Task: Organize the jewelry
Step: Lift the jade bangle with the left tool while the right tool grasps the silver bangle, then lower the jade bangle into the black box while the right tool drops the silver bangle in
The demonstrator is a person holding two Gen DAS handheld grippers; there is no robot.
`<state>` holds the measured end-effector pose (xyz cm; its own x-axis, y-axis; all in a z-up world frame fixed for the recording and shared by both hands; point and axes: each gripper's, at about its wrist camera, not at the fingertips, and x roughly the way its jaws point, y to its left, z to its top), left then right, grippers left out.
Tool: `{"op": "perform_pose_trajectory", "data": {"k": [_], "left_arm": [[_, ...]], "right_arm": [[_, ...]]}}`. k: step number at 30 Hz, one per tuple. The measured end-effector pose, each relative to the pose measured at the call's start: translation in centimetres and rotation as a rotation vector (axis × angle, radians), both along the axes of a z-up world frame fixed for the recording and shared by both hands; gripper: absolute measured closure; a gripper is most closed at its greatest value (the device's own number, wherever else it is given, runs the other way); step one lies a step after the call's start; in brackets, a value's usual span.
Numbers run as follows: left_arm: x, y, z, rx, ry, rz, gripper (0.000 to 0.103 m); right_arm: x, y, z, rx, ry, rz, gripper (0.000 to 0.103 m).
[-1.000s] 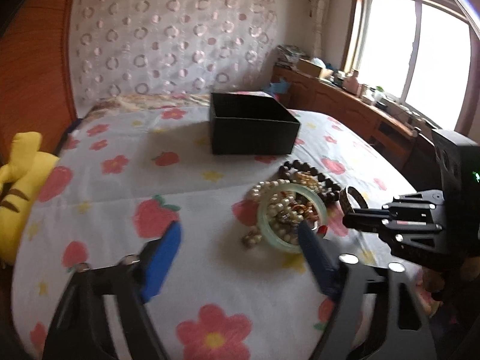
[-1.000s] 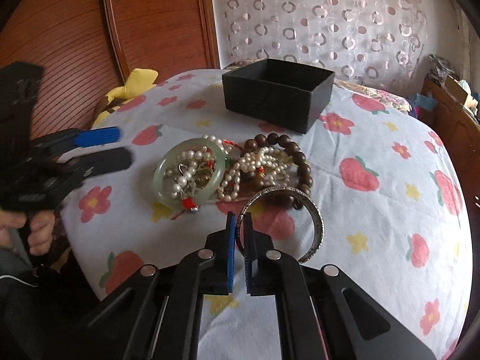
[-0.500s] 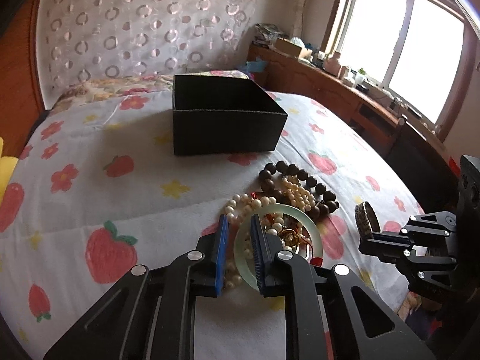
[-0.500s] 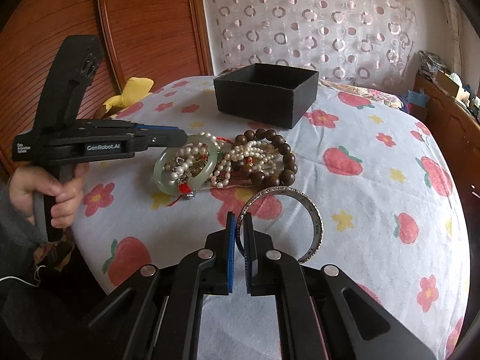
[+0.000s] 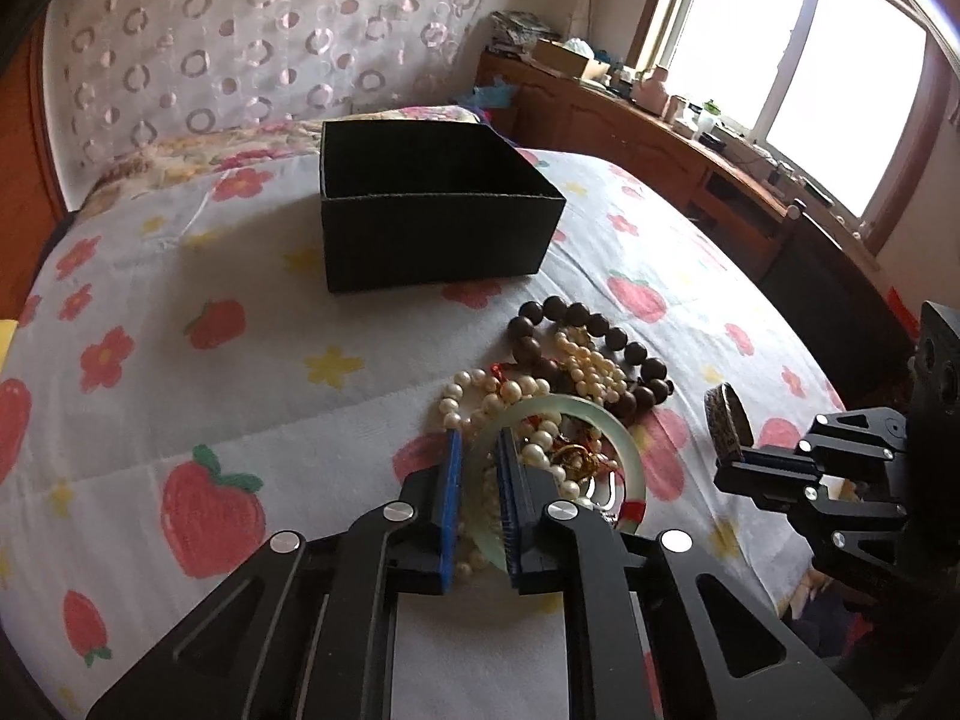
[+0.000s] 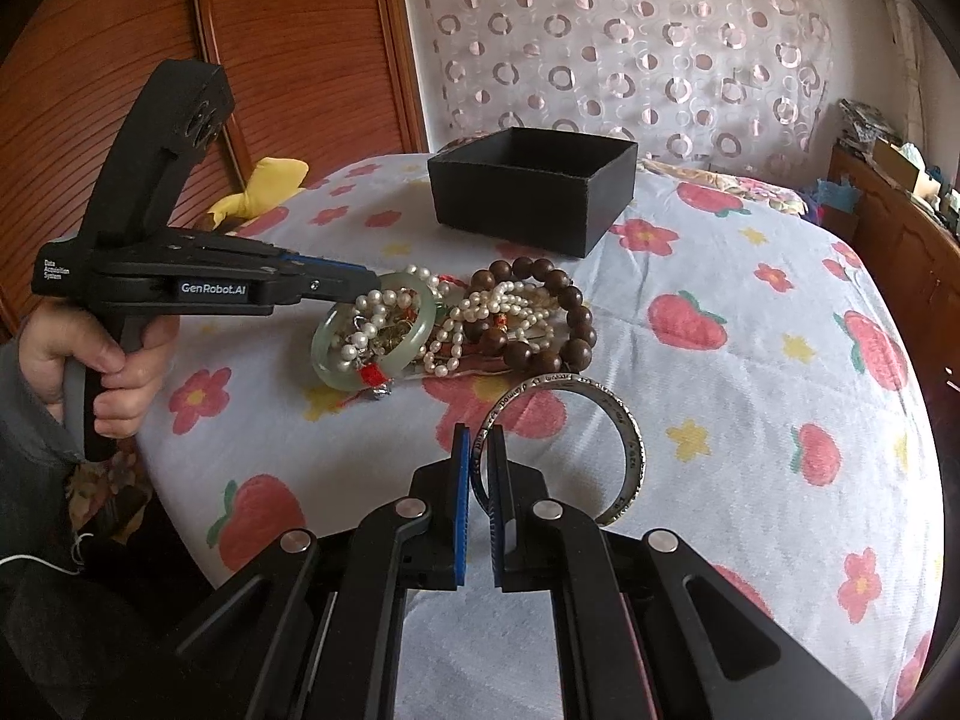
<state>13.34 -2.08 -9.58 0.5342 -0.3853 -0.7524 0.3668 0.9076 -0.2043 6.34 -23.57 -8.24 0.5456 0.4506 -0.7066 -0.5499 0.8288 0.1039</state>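
A pale green jade bangle lies on the flowered bedspread amid pearl strands and a brown wooden bead bracelet. My left gripper is shut on the bangle's near rim, its blue pads on either side. In the right wrist view the left gripper reaches in from the left onto the jade bangle. My right gripper is shut on the rim of a silver engraved bangle, held just above the cloth. An open black box stands behind the pile, also seen as the black box.
A person's hand grips the left tool's handle at the bed's left edge. A yellow plush toy lies by the wooden headboard. A cluttered wooden cabinet runs under the window on the right.
My left gripper came in from wide open beside the pile and closed on the jade bangle's rim. The right gripper kept still, holding the silver bangle.
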Motion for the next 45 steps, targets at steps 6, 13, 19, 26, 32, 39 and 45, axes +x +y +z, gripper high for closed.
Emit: {"op": "perform_pose_trajectory", "data": {"k": [6, 13, 19, 26, 32, 39, 45], "left_arm": [[-1.0, -0.5, 0.8, 0.007, -0.036, -0.011, 0.097], [-2.4, -1.0, 3.5, 0.006, -0.139, 0.010, 0.097], [-1.0, -0.9, 5.4, 0.013, -0.189, 0.037, 0.097], [1.8, -0.5, 6.9, 0.020, -0.222, 0.077, 0.097], [4.9, -0.5, 7.8, 0.033, -0.239, 0.110, 0.097], [9.1, 0.0, 7.5, 0.032, -0.240, 0.162, 0.097], [11.4, 0.1, 5.7, 0.045, -0.204, 0.200, 0.096]], "right_arm": [[0.1, 0.0, 0.1, 0.002, -0.003, 0.001, 0.096], [0.3, -0.1, 1.0, 0.006, -0.024, 0.004, 0.096], [1.2, 0.0, 2.3, 0.006, -0.067, 0.005, 0.096], [2.7, 0.0, 4.4, 0.020, -0.123, 0.008, 0.096], [5.3, 0.2, 6.1, 0.035, -0.156, 0.013, 0.096], [9.1, 0.6, 7.4, 0.035, -0.188, 0.025, 0.096], [12.1, 0.9, 7.2, 0.011, -0.191, 0.011, 0.096]]}}
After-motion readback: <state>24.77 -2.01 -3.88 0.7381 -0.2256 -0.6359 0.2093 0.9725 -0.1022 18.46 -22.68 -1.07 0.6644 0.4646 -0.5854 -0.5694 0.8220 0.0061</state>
